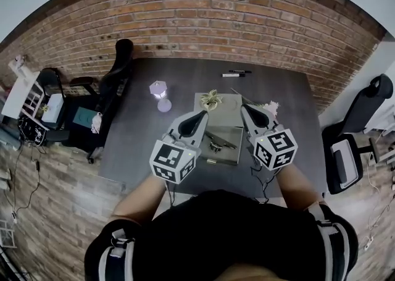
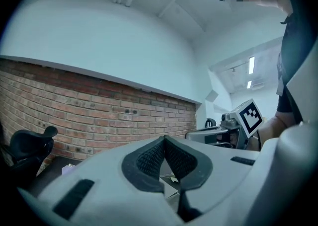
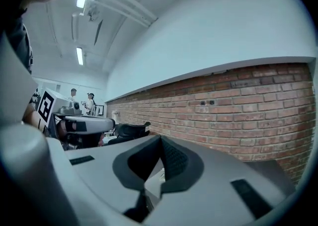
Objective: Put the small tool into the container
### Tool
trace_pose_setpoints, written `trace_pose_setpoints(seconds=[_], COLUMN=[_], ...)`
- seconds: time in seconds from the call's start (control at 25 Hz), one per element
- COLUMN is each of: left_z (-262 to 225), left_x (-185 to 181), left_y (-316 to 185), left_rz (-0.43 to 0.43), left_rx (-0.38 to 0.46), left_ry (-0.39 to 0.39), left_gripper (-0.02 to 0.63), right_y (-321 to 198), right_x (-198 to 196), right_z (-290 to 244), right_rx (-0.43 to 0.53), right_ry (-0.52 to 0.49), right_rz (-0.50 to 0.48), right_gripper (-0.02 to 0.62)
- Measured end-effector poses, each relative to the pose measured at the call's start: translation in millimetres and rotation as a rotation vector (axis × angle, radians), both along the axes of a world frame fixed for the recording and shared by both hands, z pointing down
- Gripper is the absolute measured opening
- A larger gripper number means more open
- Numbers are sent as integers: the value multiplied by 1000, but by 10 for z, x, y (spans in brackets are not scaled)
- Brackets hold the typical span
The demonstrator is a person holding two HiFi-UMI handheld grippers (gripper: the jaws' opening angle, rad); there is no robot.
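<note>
In the head view a flat grey container (image 1: 232,133) lies in the middle of the dark table (image 1: 136,131). Small metal tools (image 1: 220,141) rest on its near half. My left gripper (image 1: 203,114) hovers over the container's left side and my right gripper (image 1: 243,107) over its right side, both pointing away from me. The left gripper view has its dark pads (image 2: 151,160) meeting at the tip with nothing between them. The right gripper view has its pads (image 3: 174,159) likewise closed together and empty. Both gripper views look up at the brick wall, so the tools are hidden there.
A small lilac lamp (image 1: 160,92) stands at the table's left. A yellowish flower-like object (image 1: 212,98) sits at the container's far edge, and something white (image 1: 270,108) to its right. Two pens (image 1: 235,73) lie near the far edge. Office chairs (image 1: 117,70) flank the table.
</note>
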State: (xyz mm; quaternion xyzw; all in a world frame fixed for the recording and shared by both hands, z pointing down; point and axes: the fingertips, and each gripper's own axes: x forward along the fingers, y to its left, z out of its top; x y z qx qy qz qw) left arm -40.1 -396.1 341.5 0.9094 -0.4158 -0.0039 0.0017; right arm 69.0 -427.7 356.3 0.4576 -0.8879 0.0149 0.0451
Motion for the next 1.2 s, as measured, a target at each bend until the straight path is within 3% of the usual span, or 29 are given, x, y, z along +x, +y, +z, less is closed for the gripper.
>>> trace_pose_setpoints(seconds=[0.56,1.2], left_z=[-229,-247], left_x=[82,8], left_y=[-14,-8], left_rz=[13,-11], left_rx=[46,47], left_ry=[-7,0], left_gripper=[9,9], right_y=[66,40], right_x=[110,23], right_z=[-370,-382], right_rx=[71,63], right_ry=[-53,-88], right_rz=[26,-2], right_gripper=[-5,-5])
